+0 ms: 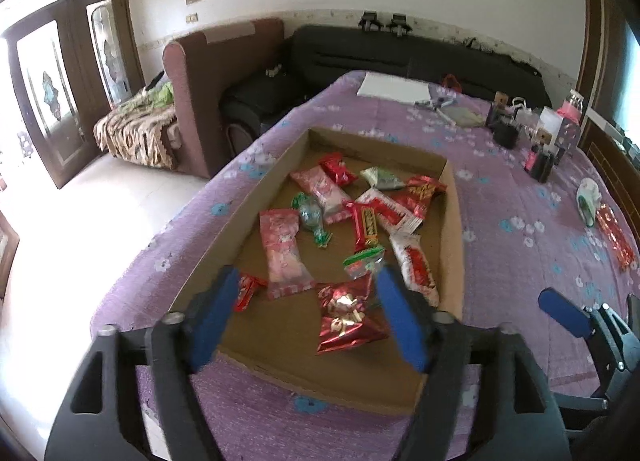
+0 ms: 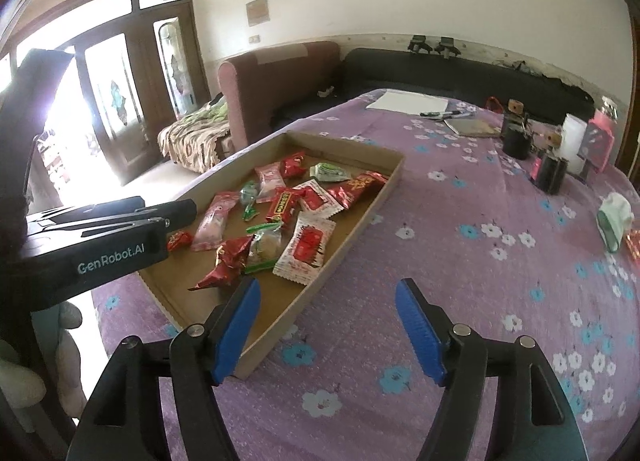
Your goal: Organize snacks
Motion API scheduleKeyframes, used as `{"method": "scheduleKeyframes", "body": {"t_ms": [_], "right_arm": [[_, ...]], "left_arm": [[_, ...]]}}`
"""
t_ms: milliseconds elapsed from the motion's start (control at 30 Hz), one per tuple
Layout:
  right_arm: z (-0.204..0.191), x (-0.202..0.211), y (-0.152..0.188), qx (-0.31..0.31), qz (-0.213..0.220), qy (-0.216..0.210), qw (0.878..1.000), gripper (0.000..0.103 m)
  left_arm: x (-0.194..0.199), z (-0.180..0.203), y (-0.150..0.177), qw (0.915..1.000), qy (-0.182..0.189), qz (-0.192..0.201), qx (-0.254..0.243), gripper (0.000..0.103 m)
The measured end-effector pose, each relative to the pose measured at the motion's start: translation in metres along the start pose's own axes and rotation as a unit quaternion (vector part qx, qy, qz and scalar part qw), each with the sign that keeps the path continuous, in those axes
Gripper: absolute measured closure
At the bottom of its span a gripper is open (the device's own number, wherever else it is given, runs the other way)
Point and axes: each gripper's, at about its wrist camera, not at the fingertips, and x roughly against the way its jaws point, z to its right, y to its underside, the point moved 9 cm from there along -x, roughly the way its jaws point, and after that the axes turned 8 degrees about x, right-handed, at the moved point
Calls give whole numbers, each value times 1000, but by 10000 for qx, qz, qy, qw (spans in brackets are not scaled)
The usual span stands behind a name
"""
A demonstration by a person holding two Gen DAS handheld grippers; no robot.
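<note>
A shallow cardboard tray [image 1: 454,245] sits on the purple flowered tablecloth [image 1: 520,197] and holds several wrapped snacks. Among them are a shiny red packet [image 1: 346,311], a pink packet [image 1: 282,247] and a white and red packet [image 1: 416,263]. My left gripper [image 1: 308,281] is open and empty, above the tray's near end, its fingers either side of the red packet. My right gripper [image 2: 326,295] is open and empty, over the cloth just right of the tray [image 2: 352,221]. The red packet also shows in the right wrist view [image 2: 230,261].
A white and green pouch [image 2: 614,219] and a red packet [image 1: 614,237] lie on the cloth at the right. Dark jars, boxes and pens [image 2: 548,149] stand at the table's far right. A white sheet [image 2: 408,101] lies at the far end. Sofas stand beyond the table.
</note>
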Motion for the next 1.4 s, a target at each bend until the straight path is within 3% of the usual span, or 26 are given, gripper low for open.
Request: {"method": "scheduleKeyframes", "body": {"t_ms": [300,567,767,900,1100,1267,1400], "right_arm": [[18,5,7,-321,80,-12,9995,26],[39,3,17,-581,26,92,9983,26],[73,8,19,-888,-7,465,9950,26],[81,2,12,-849,-93,578,9947,26],[49,-25,-15,-236,-250,599,9976,26],[7,-52,-50,647,-238,867,9938,21],[-22,-87,-59,1499,-540,1294,9787,18]], "left_arm": [[21,19,-4,9989,155,439,-29,23],[-8,22,12,9994,177,-283,69,23],[-14,-29,-3,9962,-47,-236,841,23],[-27,-43,4,9938,-37,-442,1017,23],[-38,-32,17,9949,174,-640,766,23],[-26,-50,4,9958,173,-267,861,23],[-15,-74,-6,9947,62,46,1024,23]]}}
